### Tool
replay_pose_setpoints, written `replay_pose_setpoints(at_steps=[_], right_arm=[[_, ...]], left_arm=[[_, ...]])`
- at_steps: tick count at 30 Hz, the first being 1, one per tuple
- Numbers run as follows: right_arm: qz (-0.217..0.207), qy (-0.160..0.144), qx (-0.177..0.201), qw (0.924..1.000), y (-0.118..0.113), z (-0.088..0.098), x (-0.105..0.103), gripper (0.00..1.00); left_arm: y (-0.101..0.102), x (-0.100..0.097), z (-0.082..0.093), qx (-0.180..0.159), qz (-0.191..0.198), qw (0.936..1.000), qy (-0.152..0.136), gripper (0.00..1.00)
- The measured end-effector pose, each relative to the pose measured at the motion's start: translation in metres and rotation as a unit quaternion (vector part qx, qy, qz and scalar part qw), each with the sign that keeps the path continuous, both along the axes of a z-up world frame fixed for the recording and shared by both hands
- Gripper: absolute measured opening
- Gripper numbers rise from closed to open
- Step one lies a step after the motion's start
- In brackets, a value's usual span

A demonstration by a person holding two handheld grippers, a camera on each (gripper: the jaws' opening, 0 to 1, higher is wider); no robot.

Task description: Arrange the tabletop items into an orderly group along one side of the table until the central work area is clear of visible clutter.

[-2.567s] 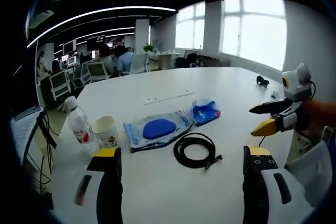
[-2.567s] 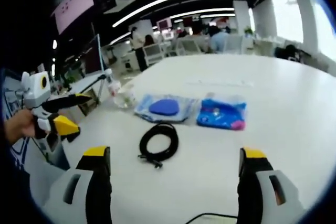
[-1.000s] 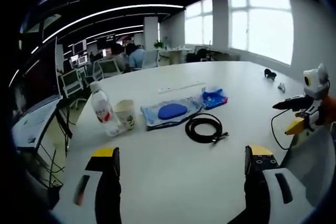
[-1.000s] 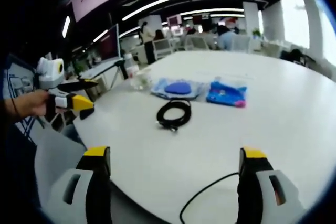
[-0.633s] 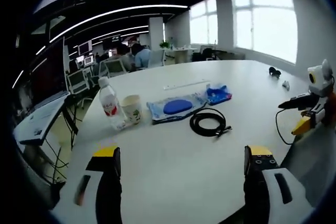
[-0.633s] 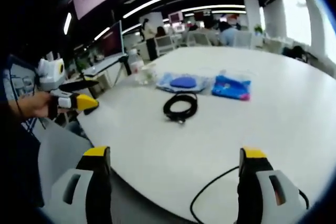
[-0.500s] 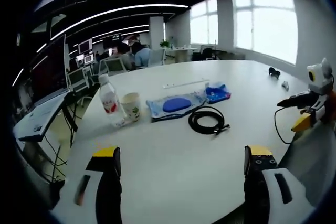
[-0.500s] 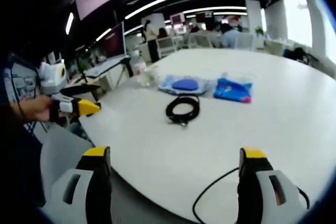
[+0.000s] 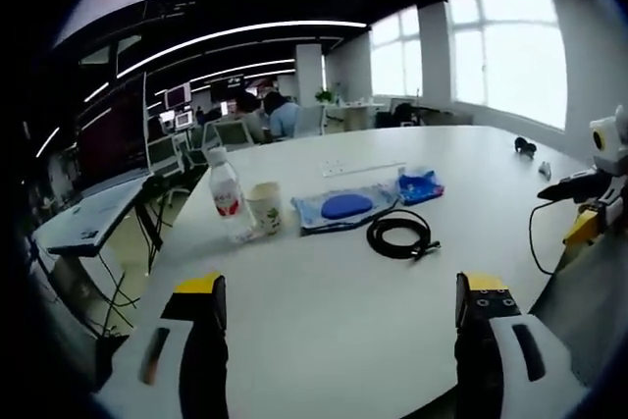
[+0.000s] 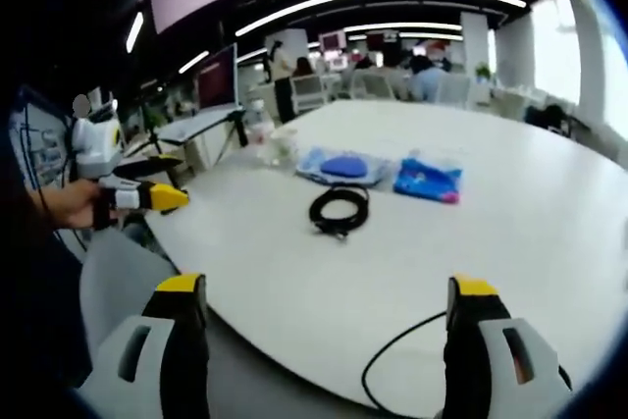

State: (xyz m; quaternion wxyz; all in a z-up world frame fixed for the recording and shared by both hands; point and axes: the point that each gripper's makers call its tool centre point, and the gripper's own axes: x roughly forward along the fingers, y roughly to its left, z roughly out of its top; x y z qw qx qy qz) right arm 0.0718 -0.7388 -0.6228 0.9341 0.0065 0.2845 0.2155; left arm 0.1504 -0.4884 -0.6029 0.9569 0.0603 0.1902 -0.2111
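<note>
A: Left hand-held gripper (image 9: 334, 316) is up over the near edge of the white counter (image 9: 324, 340), jaws spread wide apart, nothing between them.

B: And the items sit well ahead of it, in a loose row across the counter. Far left is the water bottle (image 9: 226, 193), upright, red label. Just beside it, the paper cup (image 9: 265, 208), also upright.

A: Then the clear packet with the blue oval inside (image 9: 341, 208), lying flat, and the smaller blue packet (image 9: 419, 184) just beyond its right end. I cannot tell whether those two touch.

B: The coiled black cable (image 9: 400, 235) lies nearer the gripper than the packets, a bit right of centre, still well apart from the jaws.

A: From the right gripper view, the right hand-held gripper (image 10: 319, 316) is also parted wide, empty, held over the near edge of the counter. A loose black cord (image 10: 402, 350) loops near its right jaw.

B: Same row from here: coiled cable (image 10: 340, 210) straight ahead, clear packet (image 10: 341, 166) and blue packet (image 10: 428, 180) behind it, cup (image 10: 284, 147) and bottle (image 10: 259, 132) off to the left.

A: And the left gripper (image 10: 132, 193) shows at the left of this view, in a hand (image 10: 69, 205), off the counter's edge. The right one (image 9: 594, 198) peeks in at the right of the left gripper view.
</note>
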Motion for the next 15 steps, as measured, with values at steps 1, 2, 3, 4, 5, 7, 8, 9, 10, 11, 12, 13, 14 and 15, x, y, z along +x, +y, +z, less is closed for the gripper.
replay_pose_setpoints(at_steps=[1, 2, 3, 4, 5, 7, 8, 9, 10, 11, 12, 13, 14, 15], right_arm=[[-0.001, 0.001, -0.001, 1.0000, 0.000, 0.000, -0.001, 1.00], [0.000, 0.001, -0.002, 1.0000, 0.000, 0.000, -0.003, 1.00], [0.001, -0.003, -0.007, 1.0000, 0.000, 0.001, -0.004, 0.99], [0.000, -0.006, -0.011, 0.9999, -0.001, 0.002, -0.004, 0.99], [-0.003, -0.010, -0.011, 0.9999, -0.001, 0.004, -0.005, 0.99], [-0.011, -0.017, -0.007, 0.9998, -0.004, 0.006, -0.007, 0.98], [-0.013, -0.018, -0.006, 0.9997, -0.005, 0.007, -0.008, 0.97], [-0.016, -0.022, -0.005, 0.9996, -0.006, 0.007, -0.009, 0.96], [-0.016, -0.026, -0.006, 0.9995, -0.007, 0.008, -0.009, 0.96], [-0.014, -0.029, -0.004, 0.9995, -0.006, 0.009, -0.008, 0.97], [-0.014, -0.033, 0.002, 0.9994, -0.005, 0.011, -0.007, 0.97], [-0.016, -0.038, 0.011, 0.9991, -0.003, 0.013, -0.006, 0.97], [-0.017, -0.040, 0.012, 0.9990, -0.003, 0.013, -0.005, 0.97], [-0.018, -0.040, 0.009, 0.9990, -0.003, 0.012, -0.005, 0.96]], left_arm=[[0.000, -0.001, 0.000, 0.001, 0.000, 1.0000, 0.000, 0.97], [0.001, -0.002, 0.000, 0.002, 0.001, 1.0000, 0.001, 0.96], [0.001, -0.003, 0.001, 0.003, 0.002, 1.0000, 0.001, 0.96], [0.002, -0.005, 0.003, 0.003, 0.003, 1.0000, -0.001, 0.96], [0.003, -0.006, 0.005, 0.003, 0.003, 1.0000, -0.004, 0.95], [0.004, -0.012, 0.007, -0.006, 0.009, 0.9999, -0.005, 0.91], [0.002, -0.016, 0.008, -0.010, 0.008, 0.9999, -0.008, 0.91], [-0.001, -0.019, 0.013, 0.011, -0.012, 0.9993, -0.034, 0.92], [-0.001, -0.018, 0.018, 0.046, -0.019, 0.9969, -0.061, 0.93], [-0.002, -0.017, 0.018, 0.049, -0.017, 0.9968, -0.061, 0.95], [-0.005, -0.017, 0.017, 0.029, -0.013, 0.9981, -0.052, 0.98], [-0.008, -0.016, 0.019, 0.012, -0.012, 0.9984, -0.053, 1.00], [-0.009, -0.015, 0.021, 0.010, -0.012, 0.9983, -0.057, 1.00], [-0.007, -0.015, 0.021, 0.012, -0.010, 0.9981, -0.060, 0.99]])
